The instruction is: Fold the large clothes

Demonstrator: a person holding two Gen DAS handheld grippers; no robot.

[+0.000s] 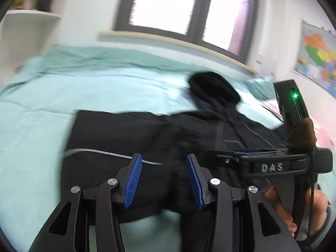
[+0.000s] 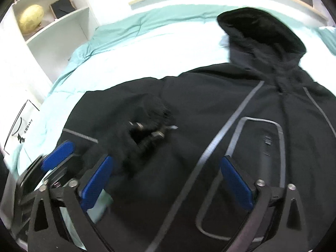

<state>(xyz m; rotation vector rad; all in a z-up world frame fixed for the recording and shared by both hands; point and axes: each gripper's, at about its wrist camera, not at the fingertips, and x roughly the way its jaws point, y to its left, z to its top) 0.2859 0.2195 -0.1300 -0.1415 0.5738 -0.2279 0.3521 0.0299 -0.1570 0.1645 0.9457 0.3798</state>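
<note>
Black hooded jacket [image 2: 210, 109] lay flat on the mint bedspread [image 2: 147, 48], directly under and ahead of both grippers, hood [image 2: 260, 31] at the far end. One sleeve cuff [image 2: 147, 126] was folded across the body, ahead-left of the right gripper [image 2: 168, 180]. Right gripper's jaws spread wide, nothing pinched, grey piping [image 2: 241, 109] running between them. Left gripper [image 1: 163, 180] hovered half spread over the jacket's hem side, nothing between its pads, with the right gripper close on its right side. White shelf [image 2: 61, 23] stood far left.
</note>
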